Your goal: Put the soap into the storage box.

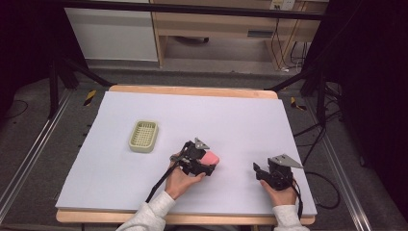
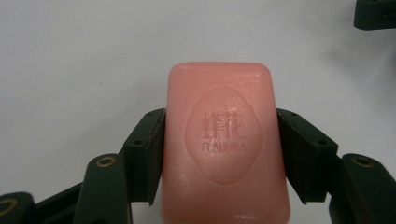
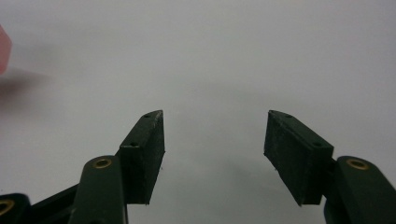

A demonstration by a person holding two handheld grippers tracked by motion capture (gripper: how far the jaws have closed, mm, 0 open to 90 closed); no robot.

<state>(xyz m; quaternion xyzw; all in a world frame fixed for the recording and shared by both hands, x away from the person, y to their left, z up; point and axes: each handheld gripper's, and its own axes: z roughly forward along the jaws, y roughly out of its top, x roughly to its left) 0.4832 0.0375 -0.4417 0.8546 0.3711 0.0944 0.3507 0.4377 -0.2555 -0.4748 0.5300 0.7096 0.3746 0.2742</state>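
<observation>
White tabletop [image 1: 144, 187]: my left gripper [image 2: 223, 140] clamps the pink soap [image 2: 224, 144]. Right gripper [image 3: 215, 140] holds nothing, jaws visibly apart. Green soap dish [image 1: 144, 135] awaits, empty.

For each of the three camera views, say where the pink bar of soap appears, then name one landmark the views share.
High view: the pink soap sits right of centre, clamped in the left gripper.
Left gripper view: the soap stands at lower centre, pressed between the two black jaws.
Right gripper view: a pink corner at the left edge, blurred, probably the soap.
Shared landmark: the pale table sheet.
</observation>
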